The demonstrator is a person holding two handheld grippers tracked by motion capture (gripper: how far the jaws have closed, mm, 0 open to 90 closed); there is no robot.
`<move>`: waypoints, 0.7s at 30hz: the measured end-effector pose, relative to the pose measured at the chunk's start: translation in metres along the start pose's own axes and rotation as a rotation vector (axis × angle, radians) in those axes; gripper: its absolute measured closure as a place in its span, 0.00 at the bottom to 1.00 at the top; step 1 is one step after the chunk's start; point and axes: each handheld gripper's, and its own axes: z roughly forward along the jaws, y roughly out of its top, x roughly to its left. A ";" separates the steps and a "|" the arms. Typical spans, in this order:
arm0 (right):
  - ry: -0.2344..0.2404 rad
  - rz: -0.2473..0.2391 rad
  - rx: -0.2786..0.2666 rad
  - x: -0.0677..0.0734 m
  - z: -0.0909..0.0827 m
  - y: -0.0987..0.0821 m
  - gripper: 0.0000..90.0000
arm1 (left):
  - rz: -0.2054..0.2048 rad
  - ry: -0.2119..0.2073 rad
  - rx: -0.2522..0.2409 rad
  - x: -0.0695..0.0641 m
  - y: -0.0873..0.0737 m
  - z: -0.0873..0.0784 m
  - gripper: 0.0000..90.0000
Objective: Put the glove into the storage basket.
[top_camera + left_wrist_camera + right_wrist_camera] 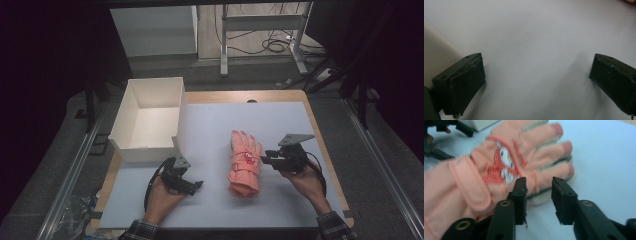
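A pink glove (pixel 245 163) with a red and white picture on its back lies flat on the white mat (pixel 210 125), fingers pointing away from me. My right gripper (pixel 266 157) hovers just off the glove's right edge with its jaws open; in the right gripper view the glove (pixel 499 167) lies just beyond the right gripper (pixel 539 182), and nothing sits between the jaws. My left gripper (pixel 196 185) rests low over the mat to the glove's left, apart from it. Seen in the left gripper view, the left gripper (pixel 536 65) stands wide open over bare mat.
An open white box (pixel 148 119) stands at the mat's back left, close behind my left hand; its wall (pixel 436 60) borders the left gripper view. The wooden table edge (pixel 325 145) runs along the right. Table legs and cables lie on the floor beyond.
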 end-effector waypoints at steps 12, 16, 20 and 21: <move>0.024 0.013 0.048 0.028 0.008 -0.049 0.82 | -0.004 0.000 0.000 0.000 0.000 0.000 0.00; 0.042 0.010 0.051 0.037 0.011 -0.058 0.82 | -0.004 0.000 0.000 0.000 0.000 0.000 0.00; 0.036 -0.010 0.045 0.047 0.015 -0.061 0.82 | -0.003 0.000 0.000 0.000 0.000 0.000 0.00; 0.034 -0.010 0.043 0.048 0.016 -0.061 0.81 | -0.003 0.000 0.001 0.000 0.000 0.000 0.00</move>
